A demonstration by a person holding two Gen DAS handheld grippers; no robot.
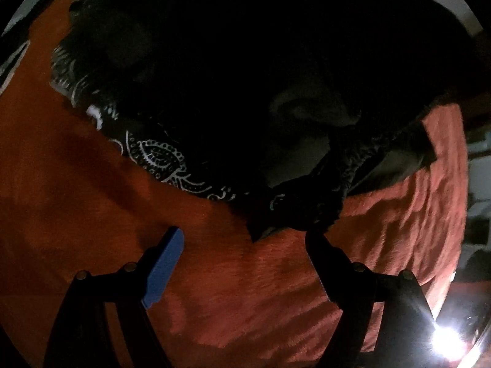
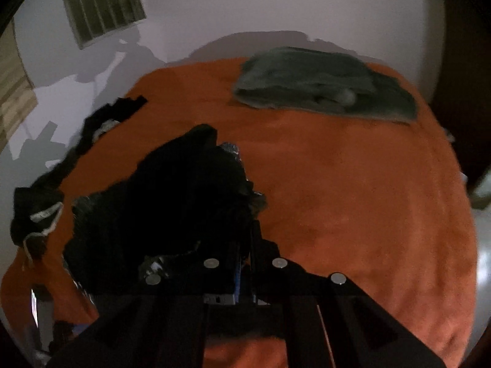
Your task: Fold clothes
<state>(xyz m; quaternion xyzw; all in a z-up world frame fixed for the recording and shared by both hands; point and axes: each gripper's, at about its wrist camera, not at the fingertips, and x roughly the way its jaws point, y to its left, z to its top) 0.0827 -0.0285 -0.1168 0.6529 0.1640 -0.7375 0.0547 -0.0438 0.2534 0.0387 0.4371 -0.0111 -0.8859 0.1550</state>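
**Q:** Across the whole bed it's just that orange blanket (image 2: 353, 190), right? What's actually sitting on it?

**A:** Yep, orange fuzzy blanket edge to edge in both views. Biggest thing on it is the black garment (image 1: 245, 70), a dark heap with a white paisley print along its near edge. Honestly most of it is a black blob in the left wrist view, so I can't make out folds or what kind of clothing it is. Far side of the bed there's a folded grey-green towel (image 2: 325, 89), well apart from the heap. Along the bed's left edge lies another dark piece of clothing (image 2: 40, 211) with a pale trim, partly cut off by the lens rim.

**Q:** And the grippers?

**A:** Left gripper (image 1: 245, 239) has its jaws spread wide, nothing between them, with a corner of the garment just ahead of the tips. Right gripper (image 2: 244, 245) has its jaws pressed together, clenched on a bunch of the black garment that is lifted off the blanket. The fabric hides the fingertips.
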